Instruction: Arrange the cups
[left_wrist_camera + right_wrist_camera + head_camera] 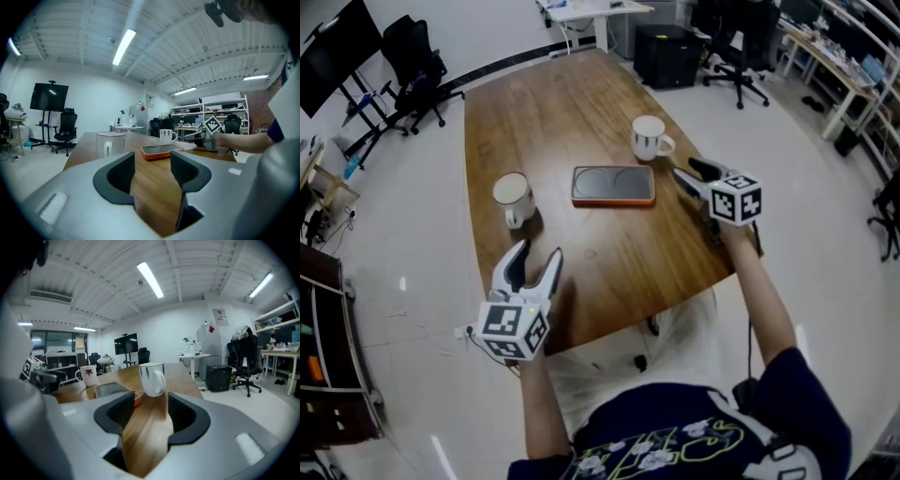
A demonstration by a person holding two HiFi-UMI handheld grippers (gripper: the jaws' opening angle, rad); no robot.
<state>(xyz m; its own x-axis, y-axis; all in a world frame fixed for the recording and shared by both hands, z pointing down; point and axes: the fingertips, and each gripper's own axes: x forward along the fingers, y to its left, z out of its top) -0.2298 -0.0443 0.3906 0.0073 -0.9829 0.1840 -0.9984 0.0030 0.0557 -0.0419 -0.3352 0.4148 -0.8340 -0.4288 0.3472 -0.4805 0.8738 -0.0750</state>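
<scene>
Two white cups stand on the wooden table [553,112]. One cup [513,197] [110,143] [87,375] is left of an orange tray [614,185]; it bears a red leaf. The other cup [650,138] [152,378] [167,136], with blue marks, stands behind the tray's right end. My left gripper [540,249] [152,166] hovers near the table's front edge, open and empty, aimed at the left cup. My right gripper [684,167] [151,411] is right of the tray, open, with nothing between its jaws; the blue-marked cup stands a little ahead of it, apart.
The tray [161,151] [112,390] lies flat between the cups and looks empty. A black cabinet [667,54] and office chairs [741,56] stand beyond the table's far end. More chairs [412,66] and a monitor stand are at the far left.
</scene>
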